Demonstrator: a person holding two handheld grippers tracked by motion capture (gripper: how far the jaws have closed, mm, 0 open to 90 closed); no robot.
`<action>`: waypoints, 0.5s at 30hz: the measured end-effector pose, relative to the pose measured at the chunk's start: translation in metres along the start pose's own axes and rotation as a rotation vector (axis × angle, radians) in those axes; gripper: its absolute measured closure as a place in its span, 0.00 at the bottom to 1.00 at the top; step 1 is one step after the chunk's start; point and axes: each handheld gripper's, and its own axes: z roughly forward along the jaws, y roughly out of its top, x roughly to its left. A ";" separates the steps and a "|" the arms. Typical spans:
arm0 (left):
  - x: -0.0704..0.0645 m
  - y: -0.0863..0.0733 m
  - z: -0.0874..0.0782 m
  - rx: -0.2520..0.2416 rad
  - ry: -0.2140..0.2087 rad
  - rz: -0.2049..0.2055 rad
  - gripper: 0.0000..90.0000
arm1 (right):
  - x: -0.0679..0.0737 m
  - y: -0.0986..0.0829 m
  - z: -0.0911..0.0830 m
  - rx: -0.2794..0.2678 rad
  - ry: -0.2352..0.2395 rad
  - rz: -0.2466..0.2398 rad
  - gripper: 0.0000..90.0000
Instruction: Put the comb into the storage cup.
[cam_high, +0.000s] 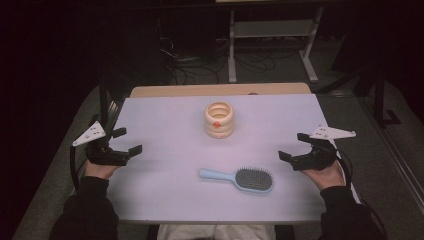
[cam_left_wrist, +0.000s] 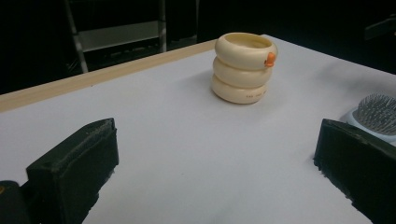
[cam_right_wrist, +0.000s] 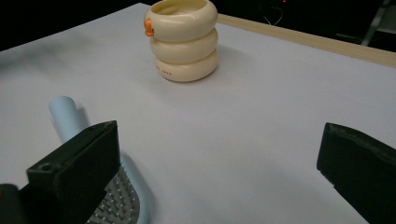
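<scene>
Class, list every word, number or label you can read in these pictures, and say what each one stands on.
Small dark print on the lowest ring of the cream ringed holder: too small and blurred to read.
Light blue hairbrush: no text visible.
Nothing else legible.

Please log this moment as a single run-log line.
left gripper: open, idle at table's left | right gripper: open, idle at right | hairbrush: flat, untouched | cream holder: upright

A lab or workshop room. Loose cables (cam_high: 200, 62) trail over the dark floor behind the white-topped table (cam_high: 165, 125). A metal rack (cam_high: 272, 35) stands beyond.
</scene>
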 end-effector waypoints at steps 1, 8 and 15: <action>-0.001 0.001 0.000 0.003 -0.001 0.003 0.00 | 0.000 0.000 0.000 0.000 0.000 0.000 0.00; -0.001 0.002 0.002 0.020 -0.008 0.008 0.00 | -0.003 -0.002 -0.001 0.002 -0.008 0.013 0.00; -0.006 0.011 0.006 0.027 -0.029 0.040 0.00 | -0.003 -0.002 0.000 0.008 -0.006 0.008 0.00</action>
